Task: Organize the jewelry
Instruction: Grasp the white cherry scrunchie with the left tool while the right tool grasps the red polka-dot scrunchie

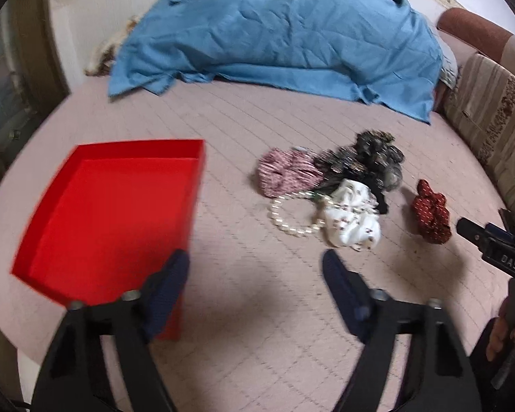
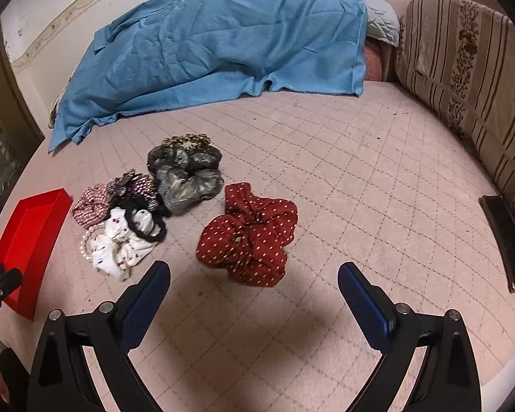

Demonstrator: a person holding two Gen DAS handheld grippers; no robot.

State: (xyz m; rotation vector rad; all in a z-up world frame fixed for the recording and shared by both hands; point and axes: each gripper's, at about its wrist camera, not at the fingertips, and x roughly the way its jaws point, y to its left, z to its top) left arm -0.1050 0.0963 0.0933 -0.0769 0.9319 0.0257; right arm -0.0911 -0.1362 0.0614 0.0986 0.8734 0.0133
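- A loop of cream pearl beads, a pearl bracelet point(image 1: 293, 218), lies flat on the pink quilted bedspread point(image 1: 257, 127), partly tucked under a white scrunchie with small dark prints point(image 1: 355, 219).
- Touching that cluster from behind are a red-and-white checked scrunchie point(image 1: 285, 171) and a heap of dark, glittery and grey scrunchies point(image 1: 367, 161); a thin black hair band point(image 2: 147, 230) lies over the white one.
- A dark red scrunchie with white polka dots point(image 2: 249, 235) sits apart from the heap, on its right side, and is the nearest thing ahead of the right gripper.
- An open, shallow red rectangular box point(image 1: 86, 250) lies on the bedspread to the left of the pile, well apart from it; nothing shows inside it.
- The left gripper point(image 1: 255, 274) hangs above bare bedspread between the box and the pearl loop, its blue-padded fingers point(image 1: 173, 281) spread apart with nothing between them; one finger overlaps the box's near corner in the left wrist view.
- The right gripper point(image 2: 254, 285) hovers just short of the polka-dot scrunchie, jaws wide and released, gripping nothing.
- A crumpled blue cloth point(image 1: 274, 37) covers a mound at the far side of the bed.
- A striped, floral cushion point(image 2: 463, 61) runs along the right edge.
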